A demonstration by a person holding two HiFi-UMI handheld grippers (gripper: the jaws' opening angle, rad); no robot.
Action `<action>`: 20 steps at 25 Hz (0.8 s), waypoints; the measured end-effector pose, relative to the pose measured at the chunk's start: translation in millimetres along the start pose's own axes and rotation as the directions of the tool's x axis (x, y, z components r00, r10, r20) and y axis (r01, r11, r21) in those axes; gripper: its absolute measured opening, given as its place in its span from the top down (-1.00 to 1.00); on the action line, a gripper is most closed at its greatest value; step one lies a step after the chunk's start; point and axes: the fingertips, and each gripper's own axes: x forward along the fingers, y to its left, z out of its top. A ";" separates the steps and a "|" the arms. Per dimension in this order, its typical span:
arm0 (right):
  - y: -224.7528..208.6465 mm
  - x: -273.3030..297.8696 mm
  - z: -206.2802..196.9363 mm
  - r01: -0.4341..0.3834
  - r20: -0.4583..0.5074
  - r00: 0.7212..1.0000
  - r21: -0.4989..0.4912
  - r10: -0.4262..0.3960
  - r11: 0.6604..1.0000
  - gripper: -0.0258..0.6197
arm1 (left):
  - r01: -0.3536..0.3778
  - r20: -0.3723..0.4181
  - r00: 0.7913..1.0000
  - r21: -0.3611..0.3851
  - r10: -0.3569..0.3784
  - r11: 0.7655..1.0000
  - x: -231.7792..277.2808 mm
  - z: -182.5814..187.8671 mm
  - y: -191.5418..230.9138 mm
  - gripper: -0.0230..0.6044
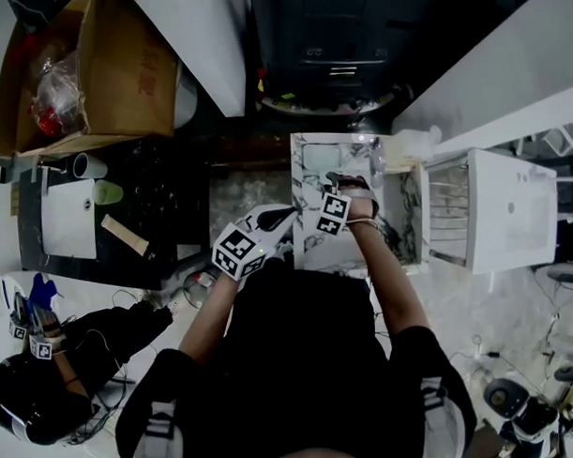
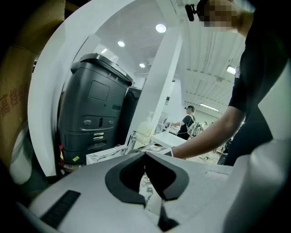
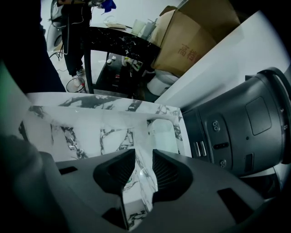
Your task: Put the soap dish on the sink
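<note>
**A:** Where is the soap dish?

**B:** The pale soap dish (image 1: 319,159) lies flat at the far left corner of the sink's marble worktop (image 1: 309,241), close to the back edge. I'd judge it was put there to sit clear of the basin.

**A:** Is the right gripper gripping it?

**B:** No. The right gripper (image 3: 144,157) points steeply down over the worktop. Its fingers are apart, and only marble shows in the gap. The dish lies just beyond them, untouched.

**A:** And the left one?

**B:** The left gripper (image 2: 145,154) hangs by the worktop's near left edge, roughly level, fingers together on nothing. It looks parked out of the way, since a dish this light likely needs only one gripper.

**A:** Then it's done?

**B:** Going by how the dish lies, yes. The one risk is nudging it while lifting the right gripper clear.
</note>
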 end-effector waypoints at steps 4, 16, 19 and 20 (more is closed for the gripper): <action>10.5 -5.7 -4.5 -0.005 -0.001 1.000 0.037 0.005 0.999 0.61 | -0.005 0.009 1.000 -0.004 0.005 1.000 -4.7 -3.7 -4.4 0.93; 29.4 -34.9 -11.5 -0.033 0.075 0.997 0.250 0.015 0.968 0.91 | -0.003 0.011 1.000 0.005 0.003 1.000 -13.2 -10.2 -18.1 0.93; 33.8 -43.6 -18.6 -0.019 0.079 0.997 0.286 -0.004 0.958 0.93 | 0.000 0.014 1.000 0.009 0.000 1.000 -13.9 -9.2 -20.4 0.93; 36.0 -46.7 -20.4 -0.018 0.084 0.996 0.301 -0.007 0.954 0.93 | 0.002 0.014 1.000 0.010 -0.002 1.000 -14.3 -9.5 -21.2 0.93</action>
